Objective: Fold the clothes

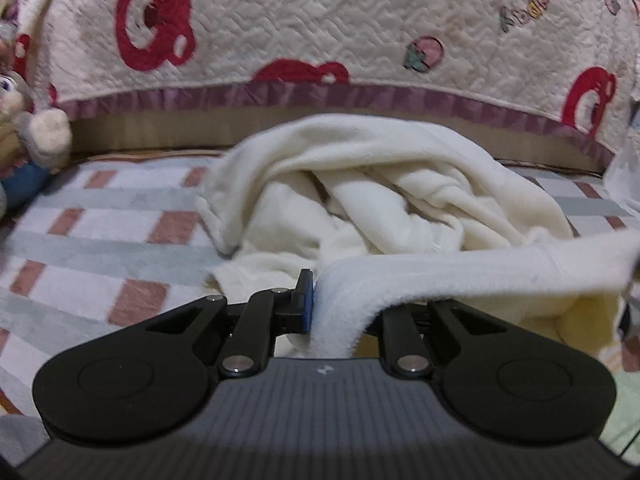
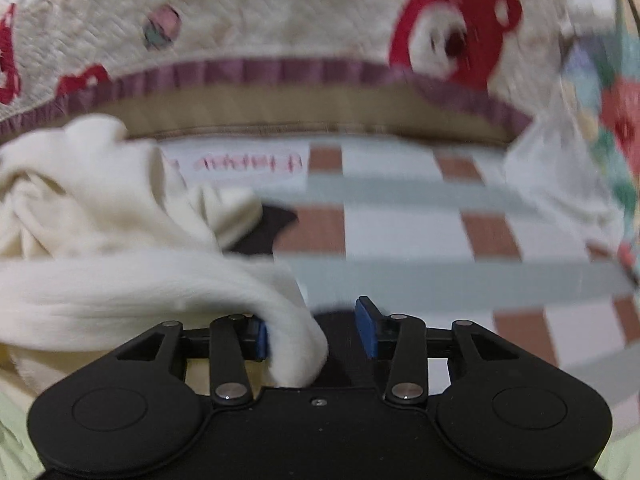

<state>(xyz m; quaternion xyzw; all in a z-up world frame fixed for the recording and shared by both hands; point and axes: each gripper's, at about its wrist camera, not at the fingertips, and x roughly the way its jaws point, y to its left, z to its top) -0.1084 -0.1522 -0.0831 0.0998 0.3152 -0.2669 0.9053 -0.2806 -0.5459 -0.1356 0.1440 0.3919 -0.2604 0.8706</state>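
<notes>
The cream fleece garment [image 1: 360,200] lies in a loose, crumpled heap on the checked blanket [image 1: 100,240] of what looks like a sofa or a bed, in front of the quilted cover with red bears [image 1: 320,20]. No flat panel and no clean folded edge is visible; the cloth is bunched in deep wrinkles. So, in my judgement, the folding is not finished for this piece: it needs to be spread out and laid over itself before it can count as folded. Whether other clothes are already folded, the pictures do not show.

One thick band of the garment, maybe a hem or a sleeve, stretches between the two grippers. The left gripper [image 1: 316,300] appears closed on this band: the blue pad of its one visible finger presses against the fleece, and the other finger is hidden under the cloth, so the grip seems narrow and firm. The right gripper [image 2: 316,328] stands half open. The fleece touches the pad of its left finger [image 2: 261,338] and fills part of the gap, while the other finger [image 2: 366,326] stands apart from the cloth, so here the fleece rests between the fingers but is not pinched. The right view is blurred.

A plush toy [image 1: 36,132] sits at the left edge, well apart from the garment.
</notes>
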